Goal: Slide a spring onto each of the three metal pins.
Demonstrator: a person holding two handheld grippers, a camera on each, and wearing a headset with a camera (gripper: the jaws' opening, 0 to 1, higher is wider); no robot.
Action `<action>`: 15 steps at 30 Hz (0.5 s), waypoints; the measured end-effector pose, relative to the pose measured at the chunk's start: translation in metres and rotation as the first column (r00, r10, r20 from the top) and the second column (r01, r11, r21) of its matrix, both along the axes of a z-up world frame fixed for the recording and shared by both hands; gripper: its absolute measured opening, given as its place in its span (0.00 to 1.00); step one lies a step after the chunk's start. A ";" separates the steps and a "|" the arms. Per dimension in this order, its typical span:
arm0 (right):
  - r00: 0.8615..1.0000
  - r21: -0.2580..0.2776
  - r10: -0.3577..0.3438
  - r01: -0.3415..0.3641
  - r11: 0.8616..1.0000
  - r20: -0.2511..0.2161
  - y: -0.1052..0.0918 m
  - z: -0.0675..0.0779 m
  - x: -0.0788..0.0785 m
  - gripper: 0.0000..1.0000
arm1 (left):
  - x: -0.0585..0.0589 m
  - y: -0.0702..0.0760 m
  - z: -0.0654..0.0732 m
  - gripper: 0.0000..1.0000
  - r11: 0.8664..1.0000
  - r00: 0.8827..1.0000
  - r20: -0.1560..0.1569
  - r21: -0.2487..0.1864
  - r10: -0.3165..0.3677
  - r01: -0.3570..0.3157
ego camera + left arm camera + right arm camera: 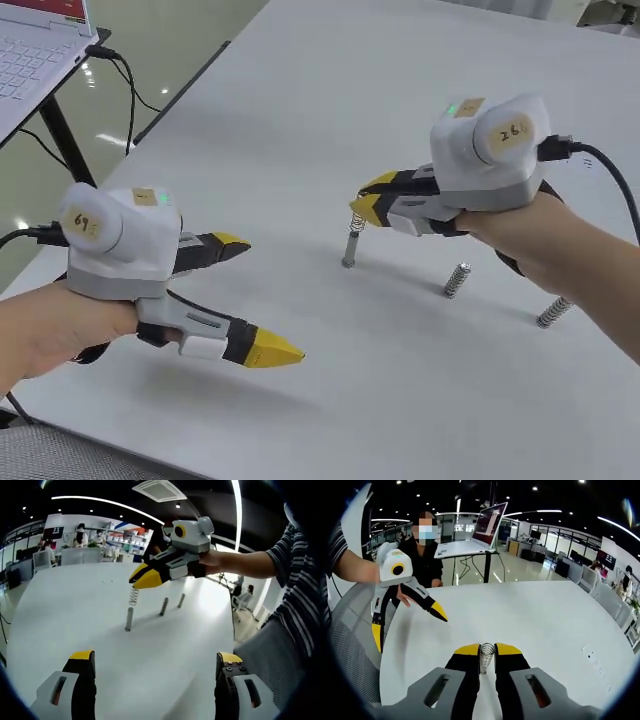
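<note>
Three springs, three metal pins, two grippers. First spring (457, 280) and second spring (552, 312) each sit on a pin on the white table (300, 120), leaning a bit; the pins under them are mostly covered and hard to make out. Third spring (357, 223) is pinched between the closed-up jaws of the right gripper (365, 200), right above the bare pin (349, 252). Can't tell if its lower end is over the pin tip or just touching it. Left gripper (252, 296) has jaws spread wide, holding nothing, well apart from the pins. One laptop (35, 40), cut off at the top-left corner.
</note>
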State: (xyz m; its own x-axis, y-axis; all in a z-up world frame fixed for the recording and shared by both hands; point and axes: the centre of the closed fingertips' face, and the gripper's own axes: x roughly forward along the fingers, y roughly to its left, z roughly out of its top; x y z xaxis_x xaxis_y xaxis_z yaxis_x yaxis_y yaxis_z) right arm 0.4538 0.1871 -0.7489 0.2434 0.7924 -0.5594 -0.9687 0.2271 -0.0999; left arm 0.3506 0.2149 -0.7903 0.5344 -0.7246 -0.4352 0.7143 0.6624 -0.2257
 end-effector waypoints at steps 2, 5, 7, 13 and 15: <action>1.000 -0.005 -0.001 0.001 1.000 -0.001 0.000 -0.002 0.000 0.07 | 0.000 0.001 0.000 0.98 1.000 1.000 0.001 0.003 0.001 -0.001; 1.000 -0.006 -0.004 0.004 1.000 -0.007 -0.001 -0.004 0.000 0.07 | -0.001 0.002 0.000 0.98 1.000 1.000 -0.002 0.000 0.005 -0.005; 1.000 -0.010 -0.003 0.003 1.000 -0.006 0.000 -0.005 0.001 0.07 | -0.001 0.003 -0.001 0.98 1.000 1.000 -0.003 0.001 0.008 -0.008; 1.000 -0.009 -0.003 0.003 1.000 -0.011 0.001 -0.007 0.001 0.07 | -0.002 0.004 -0.001 0.98 1.000 1.000 -0.004 -0.006 0.018 -0.018; 1.000 -0.012 0.000 0.000 1.000 -0.013 0.001 -0.008 0.001 0.07 | -0.002 0.004 -0.002 0.98 1.000 1.000 -0.004 -0.001 0.015 -0.015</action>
State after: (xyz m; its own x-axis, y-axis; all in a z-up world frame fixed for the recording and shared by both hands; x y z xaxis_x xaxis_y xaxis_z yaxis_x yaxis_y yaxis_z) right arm 0.4548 0.1886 -0.7573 0.2363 0.7855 -0.5719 -0.9699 0.2262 -0.0901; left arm 0.3484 0.2191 -0.7922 0.5433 -0.7168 -0.4370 0.7033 0.6729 -0.2293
